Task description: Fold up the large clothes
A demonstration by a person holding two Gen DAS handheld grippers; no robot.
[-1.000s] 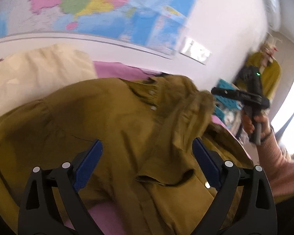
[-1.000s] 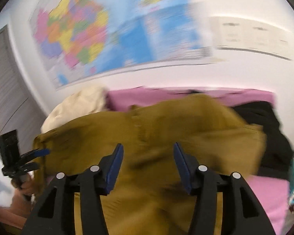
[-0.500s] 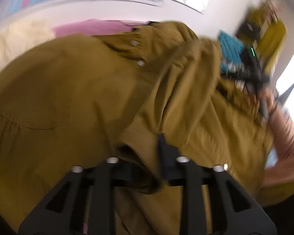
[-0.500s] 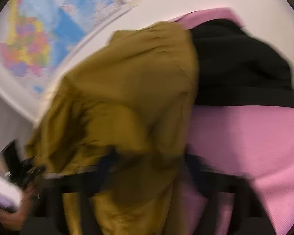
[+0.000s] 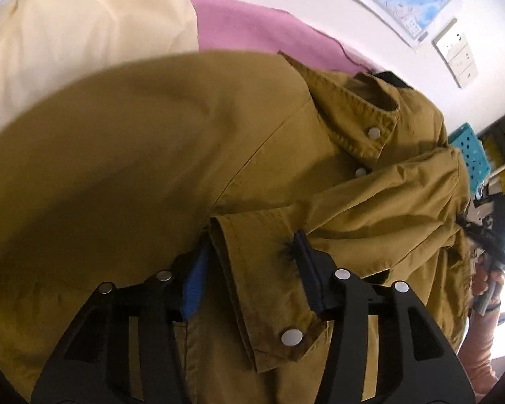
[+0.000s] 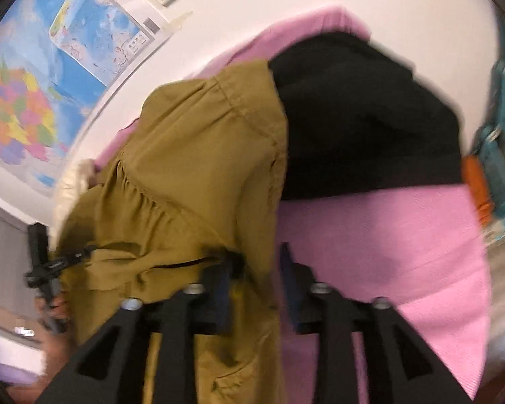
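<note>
An olive-brown snap-button shirt (image 5: pixel 171 155) lies spread on a pink cloth-covered surface (image 5: pixel 252 30). My left gripper (image 5: pixel 249 269) is shut on a folded cuff or placket edge of the shirt (image 5: pixel 252 286), with a silver snap just below. In the right wrist view the same shirt (image 6: pixel 198 168) hangs bunched, and my right gripper (image 6: pixel 256 279) is shut on its right edge, over the pink cloth (image 6: pixel 387 242). The other gripper shows at the far left of the right wrist view (image 6: pixel 47 269) and at the right edge of the left wrist view (image 5: pixel 488 245).
A cream garment (image 5: pixel 67 33) lies at the back left. A black garment (image 6: pixel 360 118) lies on the pink cloth beside the shirt. A blue perforated basket (image 5: pixel 473 155) stands at the right. A world map (image 6: pixel 27 94) hangs on the white wall behind.
Both grippers were open above the shirt a second ago. They came down and closed on the shirt fabric, the left on the cuff edge, the right on the side edge.
</note>
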